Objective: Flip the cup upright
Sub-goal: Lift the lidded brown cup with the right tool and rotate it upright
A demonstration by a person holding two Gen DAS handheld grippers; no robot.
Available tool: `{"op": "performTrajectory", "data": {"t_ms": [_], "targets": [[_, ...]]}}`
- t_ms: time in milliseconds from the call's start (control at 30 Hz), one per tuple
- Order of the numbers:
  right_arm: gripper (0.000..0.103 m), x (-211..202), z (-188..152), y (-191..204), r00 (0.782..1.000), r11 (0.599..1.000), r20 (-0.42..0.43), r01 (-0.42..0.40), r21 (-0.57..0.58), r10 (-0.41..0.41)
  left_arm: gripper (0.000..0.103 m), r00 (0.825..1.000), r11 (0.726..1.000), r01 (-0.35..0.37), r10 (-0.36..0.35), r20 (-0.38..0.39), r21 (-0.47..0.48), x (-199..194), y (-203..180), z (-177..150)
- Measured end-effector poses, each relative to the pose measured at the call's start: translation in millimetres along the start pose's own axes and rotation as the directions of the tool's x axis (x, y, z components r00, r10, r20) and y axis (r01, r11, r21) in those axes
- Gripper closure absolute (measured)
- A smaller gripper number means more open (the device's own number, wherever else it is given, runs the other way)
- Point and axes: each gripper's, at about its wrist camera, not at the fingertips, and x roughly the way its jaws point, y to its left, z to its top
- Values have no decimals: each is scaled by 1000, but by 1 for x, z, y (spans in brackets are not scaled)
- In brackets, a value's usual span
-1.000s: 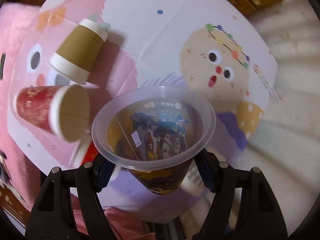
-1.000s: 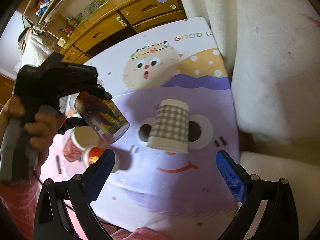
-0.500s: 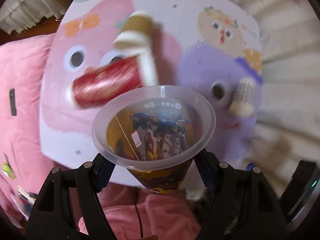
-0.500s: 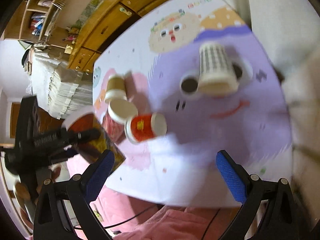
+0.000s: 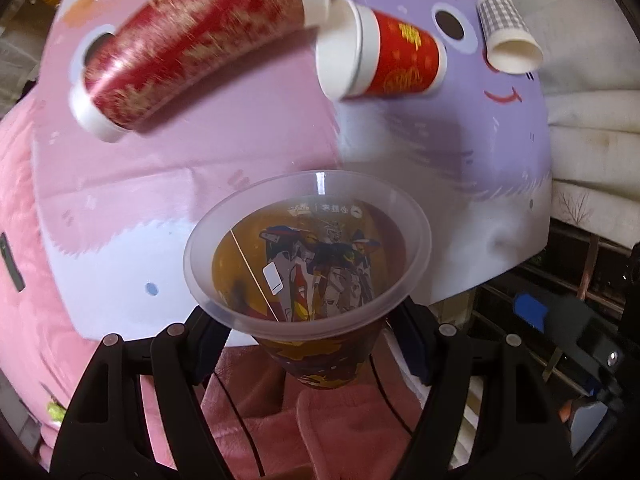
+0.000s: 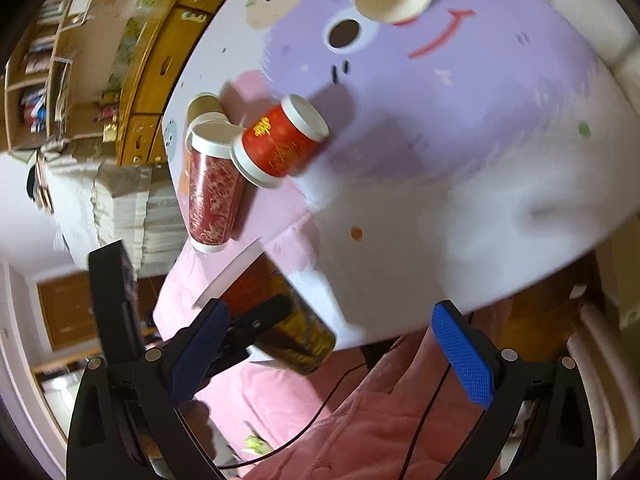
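My left gripper (image 5: 308, 344) is shut on a clear plastic cup with robot artwork (image 5: 308, 264), mouth toward the camera, held off the near edge of the table. It also shows in the right wrist view (image 6: 288, 328), tilted, with the left gripper's finger across it. My right gripper (image 6: 328, 340) is open and empty, below the table's near edge.
On the cartoon table mat (image 5: 460, 140) lie a long dark-red cup (image 5: 192, 44), a short red cup (image 5: 384, 56), a checked cup (image 5: 508, 32) on their sides, and a brown cup (image 6: 204, 106). Pink fabric (image 5: 280, 420) is below. Wooden drawers (image 6: 148, 80) stand beyond the table.
Both grippers pulled back toward the near table edge and tipped. The left still holds the robot cup, which now sits off the table's edge. The right stays open.
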Motion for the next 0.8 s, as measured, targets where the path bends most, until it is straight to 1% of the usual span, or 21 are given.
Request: {"op": "performTrajectory", "data": {"t_ms": [67, 133, 267, 367, 400, 433, 533, 700, 800], "targets": [[0, -1, -3, -6, 1000, 1000, 16, 13, 27, -14, 33, 999, 999, 39, -39, -2, 8, 6, 0, 1], [0, -4, -2, -9, 999, 999, 28, 24, 49, -25, 33, 997, 997, 70, -71, 11, 29, 10, 1, 1], [1, -10, -5, -16, 998, 996, 45, 42, 79, -46, 33, 992, 991, 120, -121, 21, 50, 16, 2, 2], [1, -15, -6, -17, 997, 994, 55, 52, 91, -57, 32, 992, 989, 118, -121, 30, 90, 17, -2, 4], [1, -18, -7, -16, 996, 994, 57, 56, 91, -62, 32, 992, 988, 115, -118, 33, 100, 15, -4, 9], [1, -21, -8, -14, 996, 994, 63, 61, 89, -67, 32, 992, 987, 118, -122, 29, 111, 13, -7, 15], [1, -31, -10, -6, 994, 995, 88, 62, 75, -68, 31, 992, 983, 121, -124, 12, 138, 11, -10, 18], [1, -31, -3, 8, 992, 996, 98, 72, 47, -76, 29, 992, 977, 119, -126, 27, 176, -4, -4, 12], [0, -18, 5, 21, 991, 995, 91, 100, 16, -101, 29, 992, 979, 116, -124, 37, 165, -15, 11, 2]]}}
